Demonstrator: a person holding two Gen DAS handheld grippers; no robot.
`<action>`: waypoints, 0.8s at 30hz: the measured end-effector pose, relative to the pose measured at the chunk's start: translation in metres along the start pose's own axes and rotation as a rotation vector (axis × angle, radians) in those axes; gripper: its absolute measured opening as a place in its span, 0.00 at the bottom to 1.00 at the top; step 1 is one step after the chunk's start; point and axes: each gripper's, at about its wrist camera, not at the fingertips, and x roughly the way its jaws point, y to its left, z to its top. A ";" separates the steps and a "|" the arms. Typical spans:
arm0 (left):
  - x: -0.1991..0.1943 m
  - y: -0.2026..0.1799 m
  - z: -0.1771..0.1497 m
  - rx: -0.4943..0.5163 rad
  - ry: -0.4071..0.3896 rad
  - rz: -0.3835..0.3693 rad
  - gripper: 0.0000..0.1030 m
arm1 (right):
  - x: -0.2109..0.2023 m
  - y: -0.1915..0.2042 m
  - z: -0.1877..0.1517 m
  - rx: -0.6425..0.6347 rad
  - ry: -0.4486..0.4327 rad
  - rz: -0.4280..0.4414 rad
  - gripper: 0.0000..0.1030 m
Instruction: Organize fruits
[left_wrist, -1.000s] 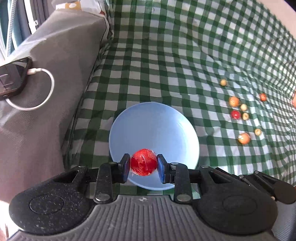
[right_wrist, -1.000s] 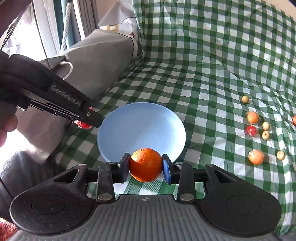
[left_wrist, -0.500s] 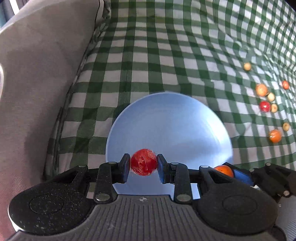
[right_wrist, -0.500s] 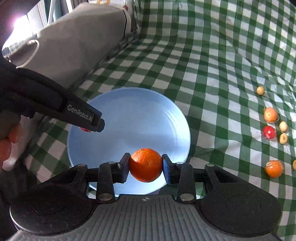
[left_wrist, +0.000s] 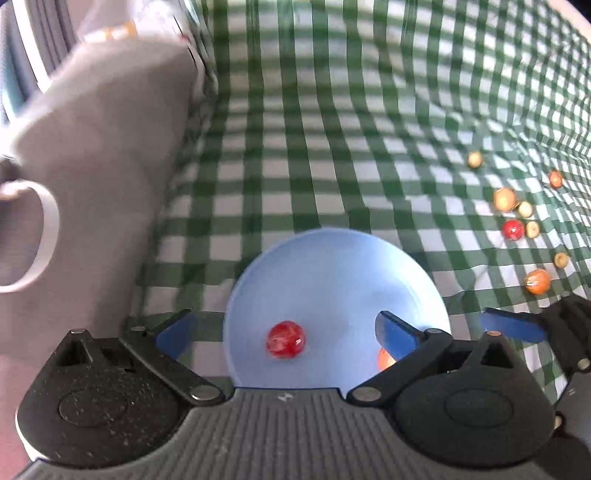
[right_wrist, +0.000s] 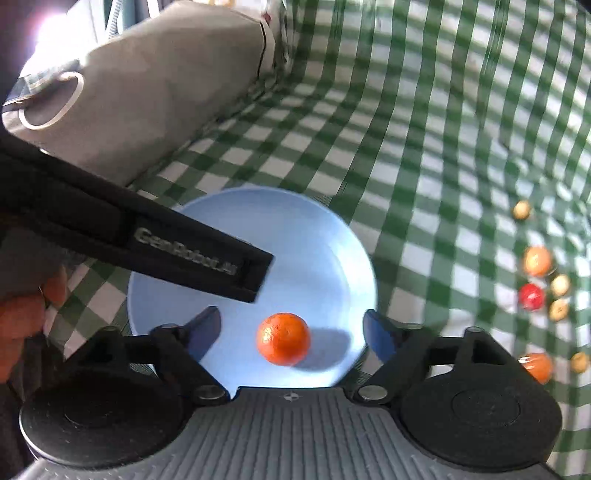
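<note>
on the blue plate a red fruit is sitting loose, near the front-left part of the dish, with nothing touching it. over in the right wrist view an orange is lying on the same plate, throwing a shadow to its right. the left gripper is hanging wide open over the plate, blue pads spread well apart on either side of the red fruit. the right gripper is spread wide too, orange between the pads but clear of both. the left gripper's black finger is poking in across the plate's left side in the right view, and a sliver of the orange is peeking past the left gripper's right pad.

plate is resting on a green checked cloth. off to the right on the cloth a bunch of small fruits is scattered, red, orange and tan ones, well apart from the plate. a grey cushion is sitting to the left, with a white cable looping on it.
</note>
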 end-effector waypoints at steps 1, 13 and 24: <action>-0.010 0.002 -0.004 -0.005 -0.008 0.011 1.00 | -0.010 -0.001 -0.003 0.002 -0.003 0.003 0.88; -0.095 0.006 -0.079 -0.058 0.021 0.049 1.00 | -0.115 0.026 -0.048 0.029 -0.086 -0.020 0.99; -0.146 0.005 -0.095 -0.047 -0.069 0.091 1.00 | -0.163 0.037 -0.072 0.059 -0.173 -0.125 0.99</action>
